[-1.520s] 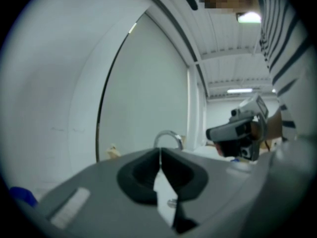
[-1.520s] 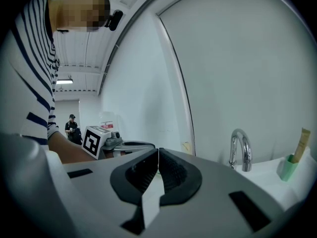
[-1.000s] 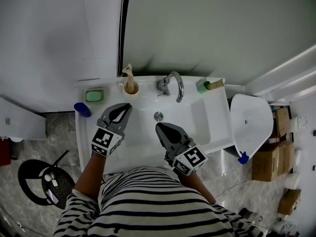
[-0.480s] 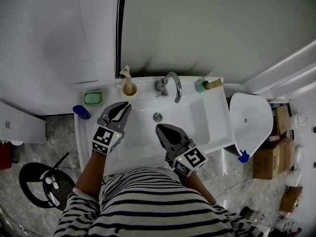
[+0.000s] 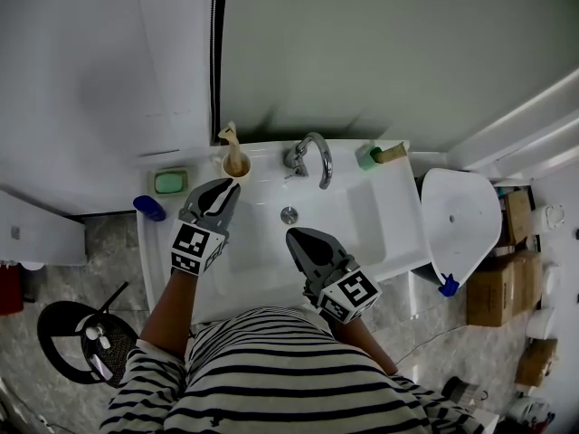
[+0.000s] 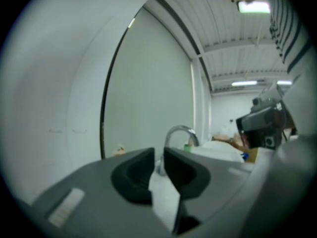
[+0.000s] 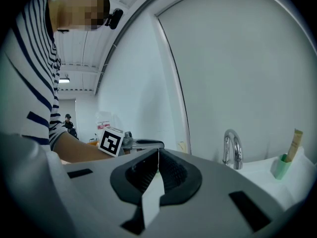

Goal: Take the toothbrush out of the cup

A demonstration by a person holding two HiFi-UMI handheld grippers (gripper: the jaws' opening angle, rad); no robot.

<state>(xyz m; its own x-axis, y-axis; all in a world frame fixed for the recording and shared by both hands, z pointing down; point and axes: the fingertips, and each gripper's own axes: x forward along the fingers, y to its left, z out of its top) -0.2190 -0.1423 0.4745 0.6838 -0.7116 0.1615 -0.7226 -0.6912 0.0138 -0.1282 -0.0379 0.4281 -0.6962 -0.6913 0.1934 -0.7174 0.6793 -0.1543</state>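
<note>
A tan cup [image 5: 237, 164] stands on the back left rim of the white sink [image 5: 389, 233], with a pale toothbrush [image 5: 230, 137] standing up out of it. My left gripper [image 5: 223, 189] points at the cup from just in front and does not touch it. Its jaws have just been opening, and a narrow gap with nothing in it shows in the left gripper view [image 6: 159, 158]. The toothbrush's tip [image 6: 119, 149] peeks over the left jaw there. My right gripper [image 5: 293, 235] hovers over the basin, shut and empty, as in its own view [image 7: 157, 155].
The chrome tap [image 5: 315, 155] stands behind the drain [image 5: 289, 214]. A green soap dish [image 5: 170, 182] and a blue object [image 5: 149, 208] lie left of the cup. A green holder [image 5: 370, 157] with a tan tube sits at the back right. A white lid [image 5: 460, 222] lies to the right.
My left gripper has moved a little nearer to the cup and its jaws have parted. The right gripper has stayed where it was.
</note>
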